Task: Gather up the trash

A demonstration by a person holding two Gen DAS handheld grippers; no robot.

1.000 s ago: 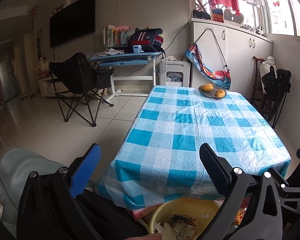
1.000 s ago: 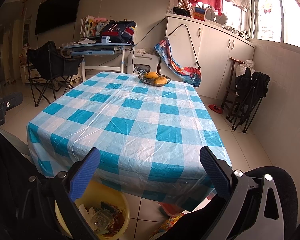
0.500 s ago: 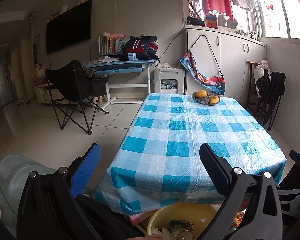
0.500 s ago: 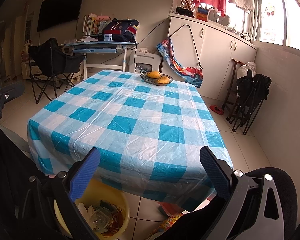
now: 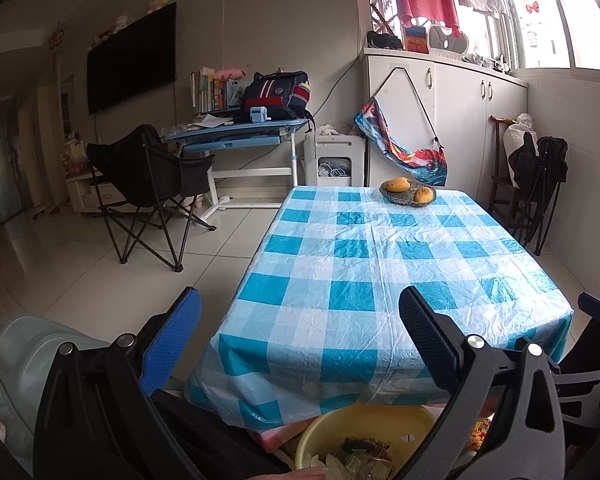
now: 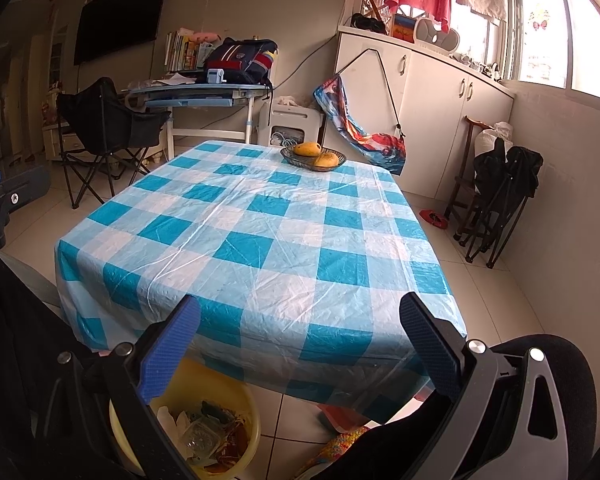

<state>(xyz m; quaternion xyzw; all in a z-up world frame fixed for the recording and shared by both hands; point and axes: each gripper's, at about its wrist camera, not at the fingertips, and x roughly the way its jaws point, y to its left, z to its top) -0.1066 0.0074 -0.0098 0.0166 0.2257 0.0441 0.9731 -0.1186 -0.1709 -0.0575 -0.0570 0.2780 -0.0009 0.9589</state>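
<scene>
A: What's changed from a second ago?

B: Both cameras have tipped up and pulled back a little. In the left view the bin (image 5: 364,436) sits lower in the frame with less of its inside showing, and more of the wall and window shows. The fruit bowl (image 5: 407,195) has not moved on the tabletop (image 5: 380,264).

A: And the right view?

B: Much the same shift, but smaller. The bin (image 6: 188,428) remains at lower left, on the floor just under the near edge of the tabletop (image 6: 260,240).

A: How are the grippers?

B: The left gripper (image 5: 300,336) is spread wide, as before, with nothing between its fingers and touching nothing. The right gripper (image 6: 300,340) is just as wide apart and also bare.

A: Where's the trash?

B: In the bin. Crumpled wrappers and a clear plastic piece (image 6: 198,436) lie in a heap inside it. The bowl is the only thing on the checked cloth.

A: Anything else close by?

B: A folding chair (image 5: 152,184) stands on the floor, left of the tabletop.
</scene>
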